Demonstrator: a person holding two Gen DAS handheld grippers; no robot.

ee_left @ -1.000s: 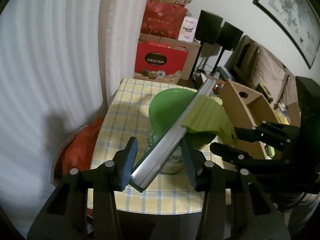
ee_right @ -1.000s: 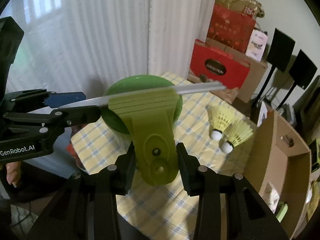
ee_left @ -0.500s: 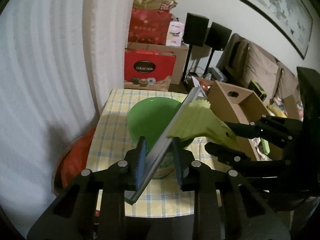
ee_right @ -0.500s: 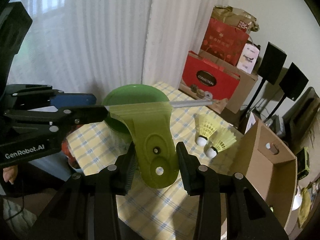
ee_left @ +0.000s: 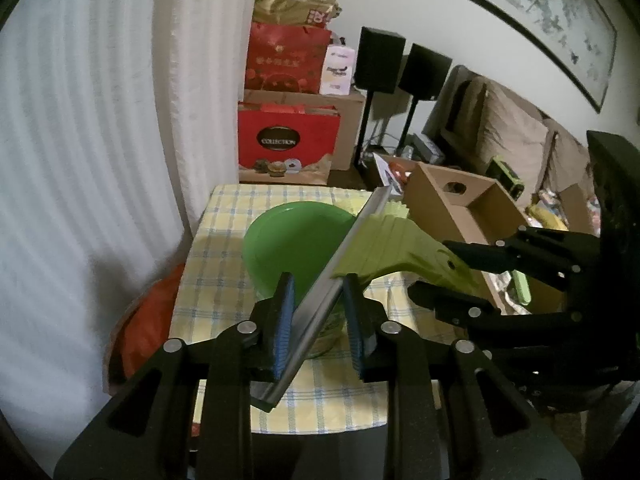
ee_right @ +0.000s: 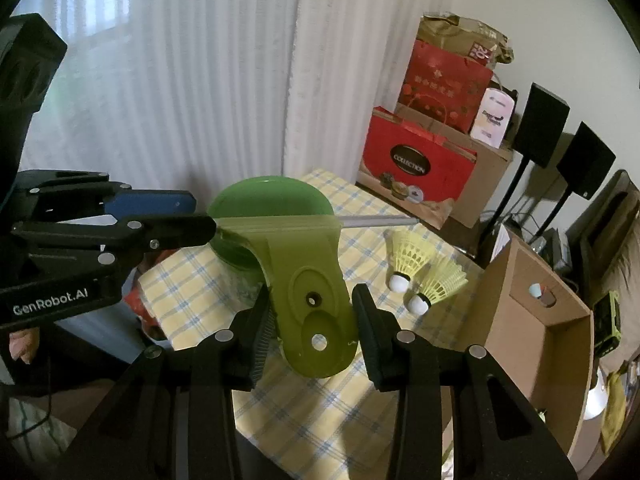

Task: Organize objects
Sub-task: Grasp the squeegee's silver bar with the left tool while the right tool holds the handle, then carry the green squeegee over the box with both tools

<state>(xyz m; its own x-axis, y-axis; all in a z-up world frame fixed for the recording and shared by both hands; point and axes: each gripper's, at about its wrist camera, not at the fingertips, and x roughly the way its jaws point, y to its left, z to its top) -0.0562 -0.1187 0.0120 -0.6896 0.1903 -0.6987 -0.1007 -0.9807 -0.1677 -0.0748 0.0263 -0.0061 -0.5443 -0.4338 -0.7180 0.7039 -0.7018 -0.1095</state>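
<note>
A window squeegee with a lime-green handle [ee_right: 316, 292] and a grey metal blade [ee_left: 332, 284] hangs in the air above a green bowl [ee_left: 296, 240] on the checked tablecloth [ee_left: 224, 292]. My left gripper [ee_left: 318, 320] is shut on the blade's near end. My right gripper [ee_right: 314, 328] is shut on the handle; it also shows in the left wrist view [ee_left: 452, 276]. Two yellow shuttlecocks [ee_right: 424, 272] lie on the cloth to the right of the bowl.
An open cardboard box [ee_right: 536, 320] stands at the table's right side. Red gift bags [ee_left: 288, 144] and black speakers [ee_left: 380, 64] stand behind the table. White curtains [ee_left: 80, 120] hang on the left. An orange bag [ee_left: 148, 320] lies below the table's left edge.
My left gripper has closed from open onto the blade's near end. Both grippers and the squeegee have risen and drawn back from the bowl.
</note>
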